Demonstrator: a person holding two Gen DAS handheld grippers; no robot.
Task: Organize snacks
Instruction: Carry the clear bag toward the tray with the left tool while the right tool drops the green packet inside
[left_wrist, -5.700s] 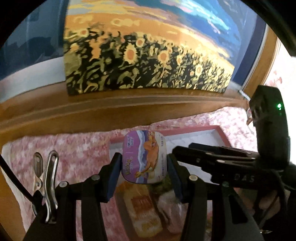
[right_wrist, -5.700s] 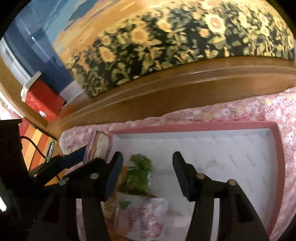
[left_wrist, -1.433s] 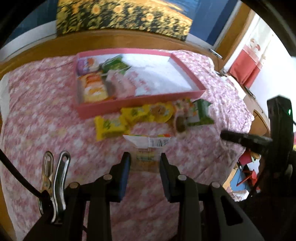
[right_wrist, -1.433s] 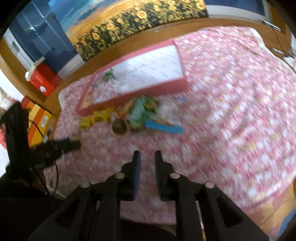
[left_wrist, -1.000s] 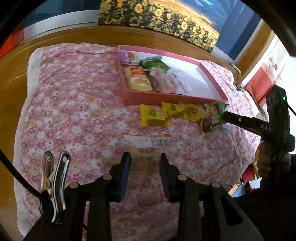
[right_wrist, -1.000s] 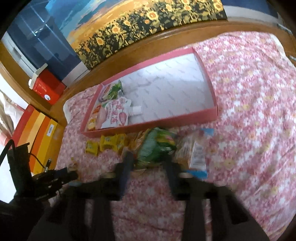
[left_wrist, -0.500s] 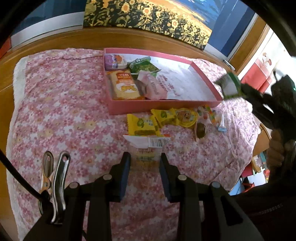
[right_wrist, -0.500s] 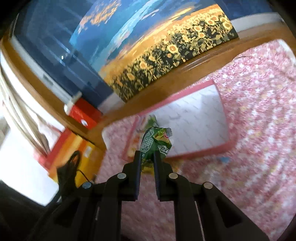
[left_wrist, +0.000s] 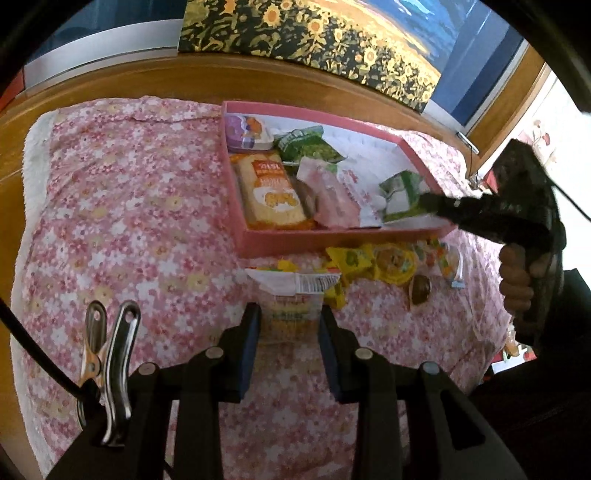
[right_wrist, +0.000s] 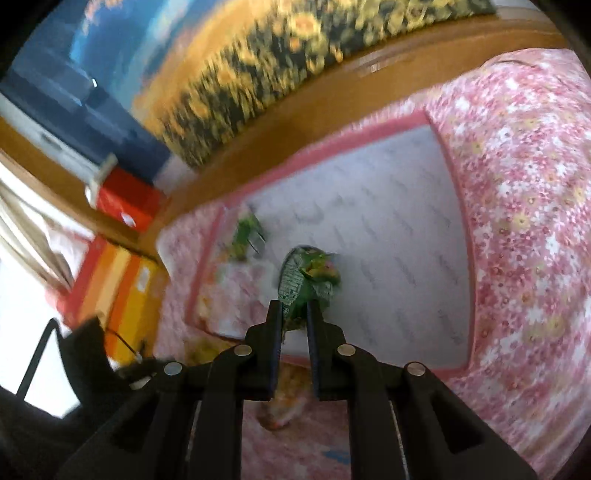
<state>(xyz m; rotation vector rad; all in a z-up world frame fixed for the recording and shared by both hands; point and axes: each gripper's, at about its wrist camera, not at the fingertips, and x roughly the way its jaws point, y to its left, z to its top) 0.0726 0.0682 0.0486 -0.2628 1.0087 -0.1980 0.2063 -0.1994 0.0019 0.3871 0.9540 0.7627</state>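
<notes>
Right gripper (right_wrist: 294, 319) is clamped on a green packet (right_wrist: 308, 275) above the pink box (left_wrist: 332, 238), near its front-right corner; left gripper (left_wrist: 290, 332) grips a clear packet (left_wrist: 291, 295) over the bedspread (left_wrist: 122, 206).

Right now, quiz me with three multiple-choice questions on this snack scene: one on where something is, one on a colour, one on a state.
1. Where is the purple-lidded cup?
A. the pink tray's far left corner
B. on the cloth in front of the tray
C. in the left tongs

2. What colour is the packet in the right tongs?
A. red
B. green
C. blue

3. What state are the left tongs in?
A. wide open, holding nothing
B. shut on a barcoded snack pack
C. out of view

Answers:
1 A: it lies against the pink tray's far left walls.
2 B: its wrapper is green.
3 B: both pads press the pack's sides.
</notes>
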